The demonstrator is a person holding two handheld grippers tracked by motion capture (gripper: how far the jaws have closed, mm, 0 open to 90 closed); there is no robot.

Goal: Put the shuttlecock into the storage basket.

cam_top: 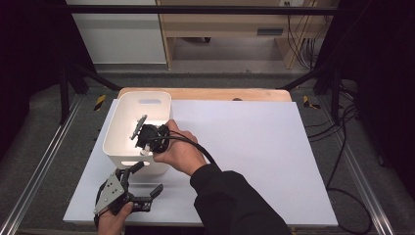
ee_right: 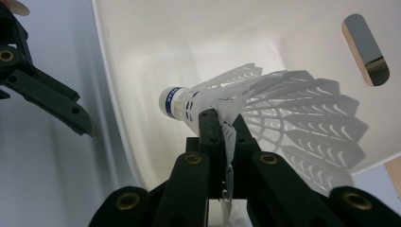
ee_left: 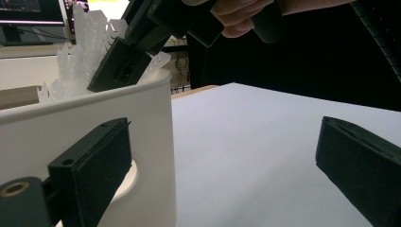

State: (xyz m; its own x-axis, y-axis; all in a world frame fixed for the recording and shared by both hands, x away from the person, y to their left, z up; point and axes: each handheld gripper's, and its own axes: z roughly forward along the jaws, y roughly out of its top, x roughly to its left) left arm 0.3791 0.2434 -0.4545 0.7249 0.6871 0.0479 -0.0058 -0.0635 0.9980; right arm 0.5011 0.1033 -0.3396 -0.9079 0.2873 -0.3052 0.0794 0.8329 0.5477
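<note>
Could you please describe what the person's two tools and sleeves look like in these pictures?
Both tools are black with two flat, blocky jaws on linked bars with brass-coloured pivots. The left tool carries a grey three-cornered plate. The right tool has one too, and a black cable trails from it. The right forearm wears a black sleeve.

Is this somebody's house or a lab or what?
Probably a lab or workshop: the white table stands inside a dark metal frame, loose cables trail over the grey floor, and a monitor sits behind.
</note>
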